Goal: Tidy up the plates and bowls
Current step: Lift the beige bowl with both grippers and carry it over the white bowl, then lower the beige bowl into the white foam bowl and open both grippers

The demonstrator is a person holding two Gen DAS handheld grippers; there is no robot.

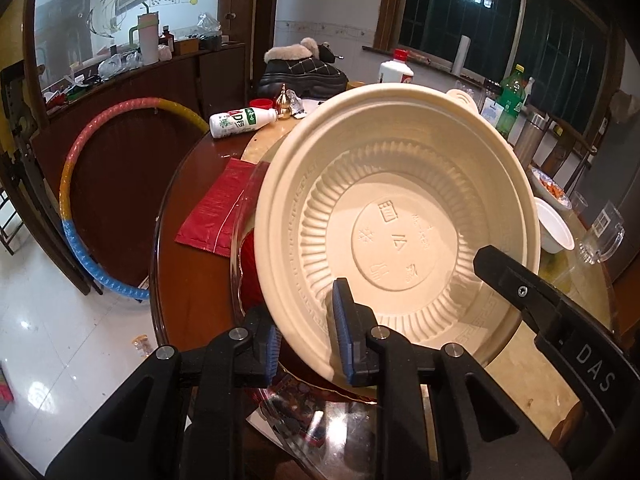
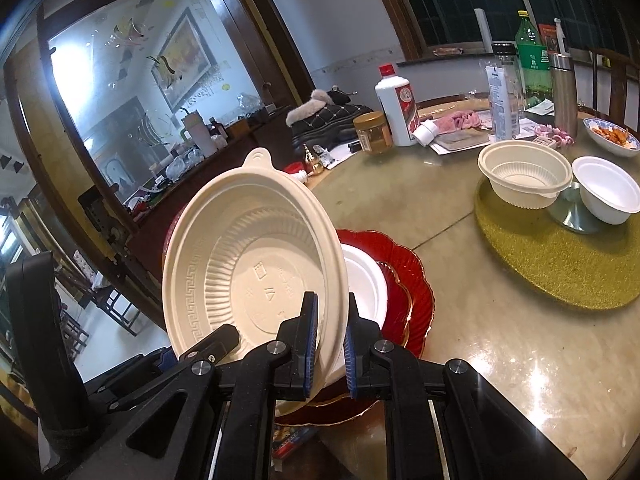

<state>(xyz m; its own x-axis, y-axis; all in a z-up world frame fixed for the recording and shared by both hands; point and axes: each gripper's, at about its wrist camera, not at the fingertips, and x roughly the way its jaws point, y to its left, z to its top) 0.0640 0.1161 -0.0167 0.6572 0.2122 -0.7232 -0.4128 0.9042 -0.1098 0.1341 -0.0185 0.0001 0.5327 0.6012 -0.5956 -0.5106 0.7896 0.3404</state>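
Cream bowl (image 2: pixel 256 264), a ribbed disposable one with a small tab on its rim, hangs tilted on edge above the near side of the round table (image 2: pixel 500 340), its hollow turned toward both cameras. Both claws pinch it at once: the right gripper (image 2: pixel 327 354) clamps the rim at about five o'clock of the bowl, one pad inside and one outside, and the left gripper (image 1: pixel 308 340) bites the rim at about seven o'clock in the same way. Directly under the bowl, at six o'clock, sits a white dish (image 2: pixel 366 280) on stacked red scalloped plates (image 2: pixel 404 280). Farther out, toward two o'clock from the right gripper, a matching cream bowl (image 2: pixel 524 180) stands upright on a gold placemat (image 2: pixel 560 272) beside a white foam bowl (image 2: pixel 608 192). My guess is that matching bowl is the nesting spot, so the right hand is the nearer one to carry it there.
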